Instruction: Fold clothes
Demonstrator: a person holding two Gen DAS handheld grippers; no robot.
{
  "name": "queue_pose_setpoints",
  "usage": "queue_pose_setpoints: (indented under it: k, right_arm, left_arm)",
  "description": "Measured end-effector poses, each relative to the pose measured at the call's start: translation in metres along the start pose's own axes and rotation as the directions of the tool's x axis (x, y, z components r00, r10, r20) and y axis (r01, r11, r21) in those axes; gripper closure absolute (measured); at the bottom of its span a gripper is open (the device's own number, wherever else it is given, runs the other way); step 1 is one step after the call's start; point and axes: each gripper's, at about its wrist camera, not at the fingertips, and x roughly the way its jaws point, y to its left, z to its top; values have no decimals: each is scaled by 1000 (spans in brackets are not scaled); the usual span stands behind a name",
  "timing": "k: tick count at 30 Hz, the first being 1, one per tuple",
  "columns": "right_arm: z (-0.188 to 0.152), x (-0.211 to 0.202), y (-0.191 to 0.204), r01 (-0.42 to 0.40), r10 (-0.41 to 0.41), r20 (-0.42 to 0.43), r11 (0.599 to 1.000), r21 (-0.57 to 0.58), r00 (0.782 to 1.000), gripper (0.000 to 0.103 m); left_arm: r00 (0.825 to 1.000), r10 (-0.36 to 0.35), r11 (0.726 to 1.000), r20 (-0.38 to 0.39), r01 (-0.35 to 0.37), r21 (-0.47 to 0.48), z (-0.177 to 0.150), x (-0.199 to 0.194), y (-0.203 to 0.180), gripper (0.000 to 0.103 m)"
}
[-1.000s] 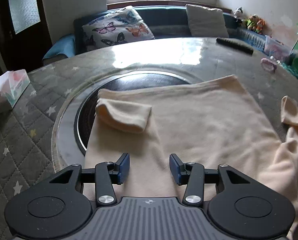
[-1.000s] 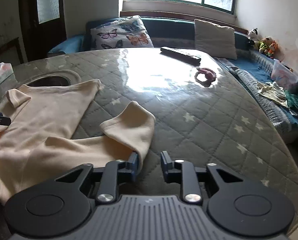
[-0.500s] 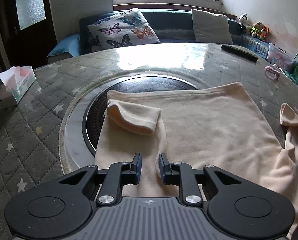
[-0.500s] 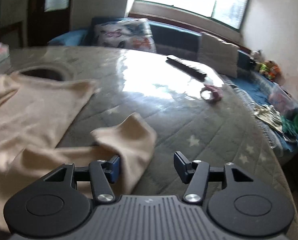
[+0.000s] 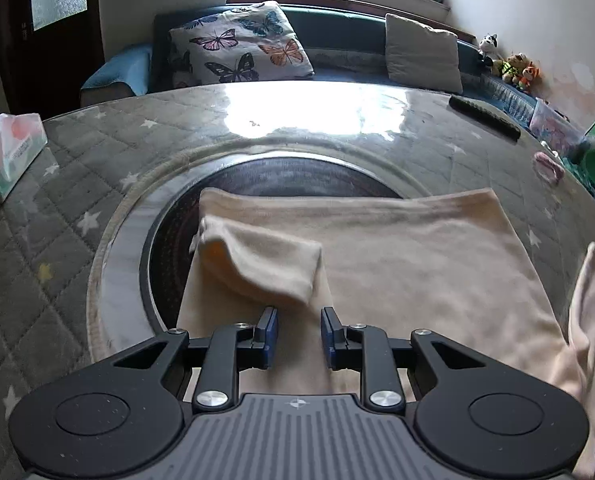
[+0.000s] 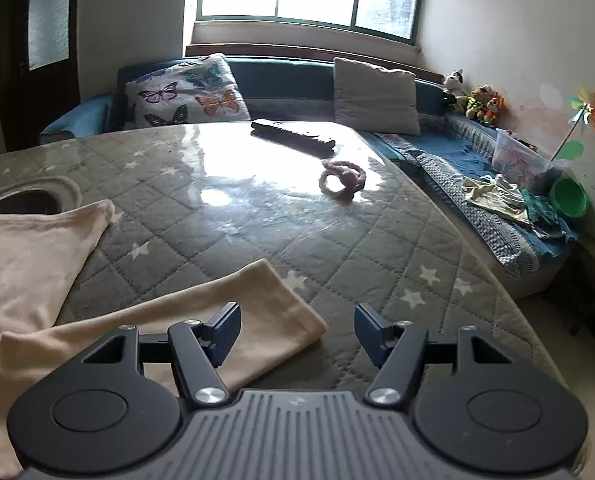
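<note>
the right gripper (image 6: 297, 332) has let go of the sleeve (image 6: 233, 312), fingers opening above it near the counter's (image 6: 337, 240) right edge, while the left gripper (image 5: 299, 336), fingers slightly opening and empty, hovers over the cream shirt (image 5: 397, 264), its other sleeve already folded in.

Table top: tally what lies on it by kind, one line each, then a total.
Cream garment: 1
Tissue pack: 1
Black remote control: 1
Pink ring-shaped item: 1
Total: 4
</note>
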Motion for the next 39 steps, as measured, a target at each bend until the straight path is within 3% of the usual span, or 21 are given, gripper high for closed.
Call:
queue_pose_setpoints:
  k: [9, 13, 18, 22, 31, 32, 36, 39]
  right_arm:
    - [5, -3, 10, -50, 50, 11, 999, -11, 999, 37]
    - [7, -4, 14, -66, 66, 16, 998, -23, 998, 34]
    - [6, 1, 18, -81, 81, 11, 996, -26, 997, 34]
    - [3, 7, 23, -101, 101, -5, 995, -14, 995, 34]
    - [-1, 6, 29, -112, 111, -17, 993, -34, 994, 34]
    - [-1, 7, 29, -111, 110, -20, 993, -33, 994, 34]
    - [-3, 11, 30, -109, 108, -33, 994, -29, 994, 34]
    - [-4, 8, 32, -113, 112, -29, 993, -33, 993, 34]
  left_arm:
    - [992, 8, 998, 125, -1, -55, 57, 17, 11, 65]
    - [987, -9, 998, 158, 20, -64, 65, 4, 13, 60]
    - [997, 9, 998, 81, -14, 56, 41, -1, -2, 60]
    - [999, 31, 996, 29, -33, 83, 24, 17, -15, 60]
    - [994, 94, 992, 50, -98, 78, 31, 47, -25, 61]
    - [994, 96, 992, 53, -100, 77, 33, 48, -24, 63]
    - [992, 104, 990, 74, -110, 84, 33, 47, -19, 96]
    - [989, 108, 993, 100, -112, 38, 31, 33, -5, 99]
